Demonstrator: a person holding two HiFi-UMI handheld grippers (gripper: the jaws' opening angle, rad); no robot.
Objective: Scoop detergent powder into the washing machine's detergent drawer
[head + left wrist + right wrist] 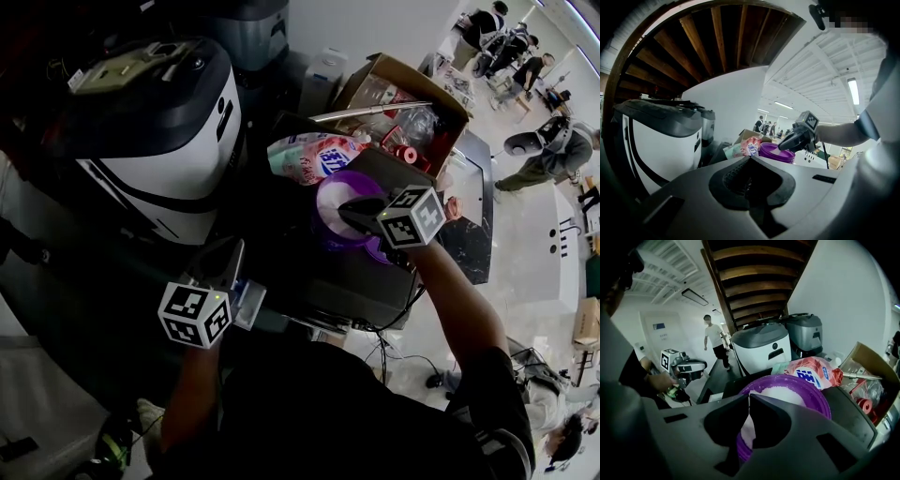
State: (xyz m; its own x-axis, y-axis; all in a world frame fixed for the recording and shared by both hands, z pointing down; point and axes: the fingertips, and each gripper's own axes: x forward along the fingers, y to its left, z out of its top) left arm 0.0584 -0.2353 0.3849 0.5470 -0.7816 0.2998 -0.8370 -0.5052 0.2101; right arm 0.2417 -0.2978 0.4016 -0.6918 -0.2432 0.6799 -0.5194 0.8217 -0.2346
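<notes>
A purple bowl (323, 232) of white detergent powder sits on the dark washing machine top (375, 281). My right gripper (349, 208) hangs over the powder; its jaws are shut on a thin pale scoop handle, and the scoop's bowl is hidden. The right gripper view shows the same gripper (749, 397) over the bowl (819, 401). A pink detergent bag (314, 155) lies just behind the bowl. My left gripper (232, 251) is shut and holds nothing; it stays at the machine's front left, above the pale open detergent drawer (248, 305). It (750, 158) looks toward the bowl (768, 151).
A large white-and-black appliance (159, 122) stands at the left, close to the left gripper. An open cardboard box (403, 103) of bottles sits behind the bowl. People (553, 150) stand at the far right, and a person (715, 341) walks behind the left gripper.
</notes>
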